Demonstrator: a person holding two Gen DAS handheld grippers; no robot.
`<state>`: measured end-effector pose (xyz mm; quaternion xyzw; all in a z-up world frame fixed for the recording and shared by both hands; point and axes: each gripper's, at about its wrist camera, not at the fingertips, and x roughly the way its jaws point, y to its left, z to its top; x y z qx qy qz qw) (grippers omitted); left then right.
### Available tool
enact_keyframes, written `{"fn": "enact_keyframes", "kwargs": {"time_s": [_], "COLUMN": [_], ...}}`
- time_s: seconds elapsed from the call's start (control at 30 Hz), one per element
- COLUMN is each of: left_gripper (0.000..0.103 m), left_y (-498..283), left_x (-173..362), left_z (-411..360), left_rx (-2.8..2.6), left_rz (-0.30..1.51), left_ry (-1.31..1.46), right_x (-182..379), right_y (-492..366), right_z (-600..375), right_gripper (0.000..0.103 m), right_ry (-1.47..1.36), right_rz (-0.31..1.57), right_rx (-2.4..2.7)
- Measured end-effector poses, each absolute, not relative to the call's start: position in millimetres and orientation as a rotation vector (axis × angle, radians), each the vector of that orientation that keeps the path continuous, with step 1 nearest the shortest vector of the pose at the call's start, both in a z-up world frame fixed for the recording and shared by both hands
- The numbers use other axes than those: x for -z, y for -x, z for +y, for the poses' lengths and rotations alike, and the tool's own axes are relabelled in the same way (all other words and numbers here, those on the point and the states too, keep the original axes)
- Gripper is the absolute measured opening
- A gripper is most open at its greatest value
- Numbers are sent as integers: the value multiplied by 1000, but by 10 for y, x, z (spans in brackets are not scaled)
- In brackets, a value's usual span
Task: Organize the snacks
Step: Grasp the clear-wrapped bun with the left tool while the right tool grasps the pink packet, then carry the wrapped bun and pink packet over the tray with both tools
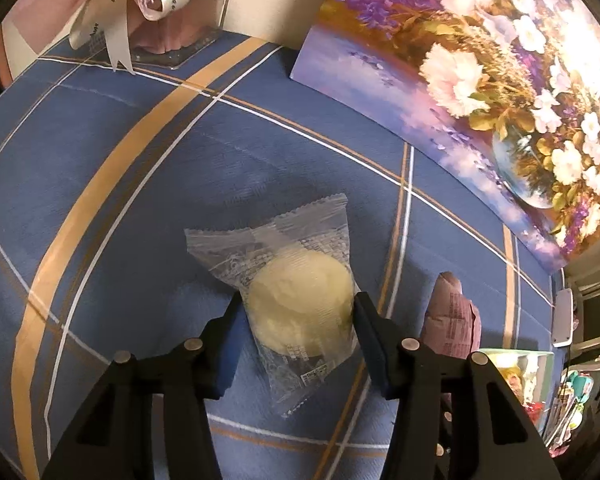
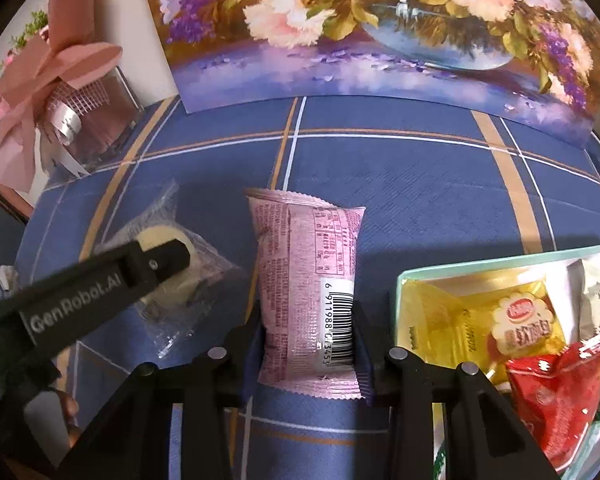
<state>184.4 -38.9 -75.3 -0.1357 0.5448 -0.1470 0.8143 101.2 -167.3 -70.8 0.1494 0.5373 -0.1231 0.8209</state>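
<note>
1. Blue plaid tablecloth point(image 2: 420, 184) mostly bare in the middle; bounded at the back by a flower painting point(image 2: 360, 28) propped upright, at the back left by a clear gift box with pink ribbon point(image 2: 76, 108). Open cloth between the painting and the snacks.
2. On the right edge, a pale-rimmed box point(image 2: 404, 280) already holding a yellow packet point(image 2: 512, 320), a red packet point(image 2: 556, 396) and a whitish one partly cut off by the frame.
3. Only in the right wrist view: the box's contents and the barcode on the pink snack packet point(image 2: 312, 280). Also the left gripper point(image 2: 168, 258) from the side, its finger lying across the clear packet.
4. Only in the left wrist view: the clear-wrapped round pastry point(image 1: 300, 300) seen from above, plus the pink packet point(image 1: 452, 312) as a sliver just to its right.
5. Left gripper point(image 1: 296, 308) partly open, one finger on either side of the pastry, pads at or against the cake's flanks; firm pressure hard to judge.
6. Right gripper point(image 2: 310, 328) closed on the lower half of the pink snack packet, pads pressing both long edges; packet lying lengthwise on the cloth, just left of the box and beside the pastry.
</note>
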Motion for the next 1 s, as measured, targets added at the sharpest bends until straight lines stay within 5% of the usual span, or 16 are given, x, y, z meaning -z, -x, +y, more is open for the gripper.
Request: {"fn": "enact_keyframes", "kwargs": {"time_s": [1.0], "left_gripper": [55], "left_y": [-479], "left_x": [-54], "left_z": [-373], "left_rx": [442], "left_rz": [1016], "left_ry": [235], "right_x": [-166], "right_y": [296], "right_z": [-1717], "right_gripper": [41], "right_ry": [-401], "right_rz": [1074], "right_rx": [335]}}
